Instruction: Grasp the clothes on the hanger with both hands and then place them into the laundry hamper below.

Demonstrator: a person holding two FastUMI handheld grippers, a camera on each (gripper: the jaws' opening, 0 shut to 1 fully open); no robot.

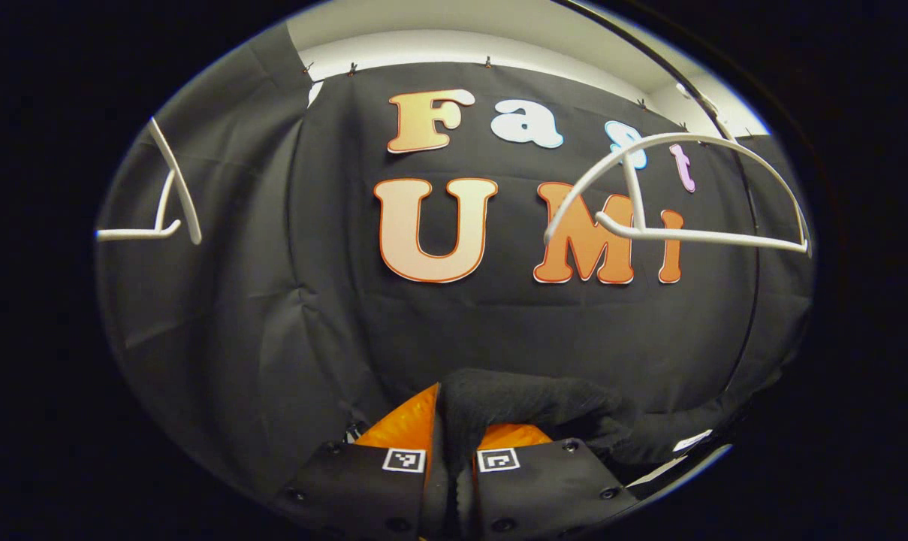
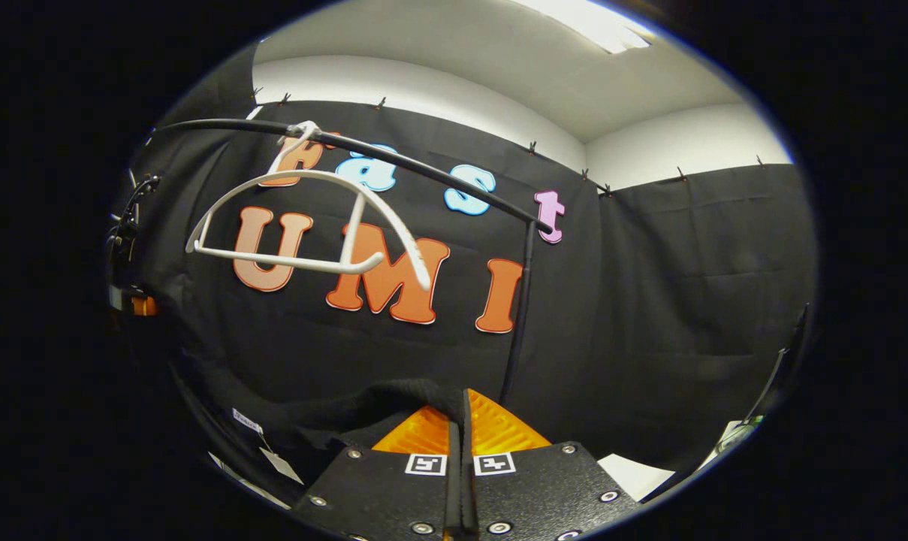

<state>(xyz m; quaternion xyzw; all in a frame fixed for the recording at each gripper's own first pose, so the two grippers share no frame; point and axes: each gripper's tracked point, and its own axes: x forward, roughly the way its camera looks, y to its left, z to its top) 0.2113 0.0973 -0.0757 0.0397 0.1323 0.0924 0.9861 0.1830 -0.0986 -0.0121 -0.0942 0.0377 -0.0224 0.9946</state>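
Gripping one end of the black garment, the left claw is clamped on cloth; the white hanger hangs bare; the right claw pinches the other end; uneven lowering could miss the unseen hamper.

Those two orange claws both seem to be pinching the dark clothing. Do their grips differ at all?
The left gripper has a thick fold of the black garment wedged between its orange fingers, holding them slightly apart; the right gripper has its fingers almost flush, with thinner cloth at the tips. The garment trails right from the left gripper, left from the right one. Both are clamped on it, below the bare white hanger.
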